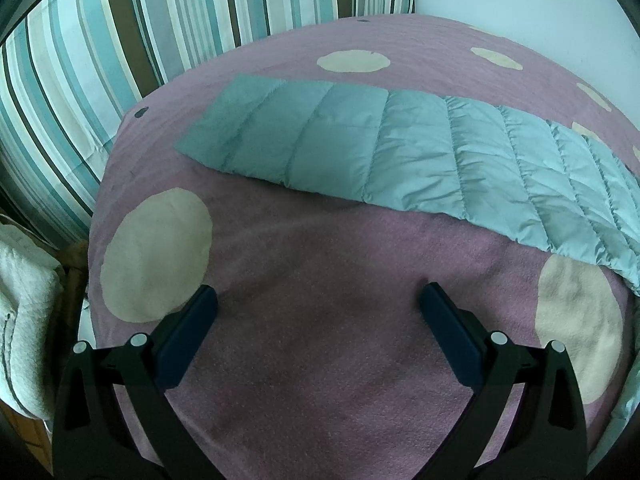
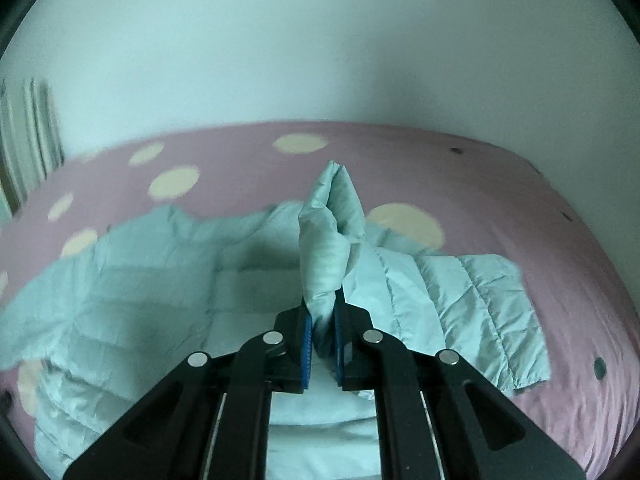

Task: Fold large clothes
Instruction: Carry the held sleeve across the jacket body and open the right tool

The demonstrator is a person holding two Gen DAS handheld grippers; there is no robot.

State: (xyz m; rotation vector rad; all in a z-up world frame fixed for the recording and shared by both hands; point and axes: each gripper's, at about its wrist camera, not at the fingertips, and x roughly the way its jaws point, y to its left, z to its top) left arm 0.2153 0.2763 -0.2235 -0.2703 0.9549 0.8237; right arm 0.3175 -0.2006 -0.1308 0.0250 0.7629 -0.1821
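Observation:
A pale blue quilted jacket lies on the pink blanket. In the left wrist view one long sleeve (image 1: 400,152) stretches flat across the bed from left to right. My left gripper (image 1: 318,294) is open above bare blanket in front of that sleeve, with nothing between its fingers. In the right wrist view my right gripper (image 2: 322,304) is shut on a bunched fold of the jacket (image 2: 332,232), which stands up beyond the pads. The jacket's body (image 2: 120,280) spreads out below and to the left, and another flat part (image 2: 472,312) lies to the right.
The pink blanket (image 1: 320,360) has large cream dots. Striped pillows (image 1: 140,32) stand at the back left of the bed, a white towel (image 1: 24,320) lies off its left edge. A plain white wall (image 2: 320,60) runs behind the bed.

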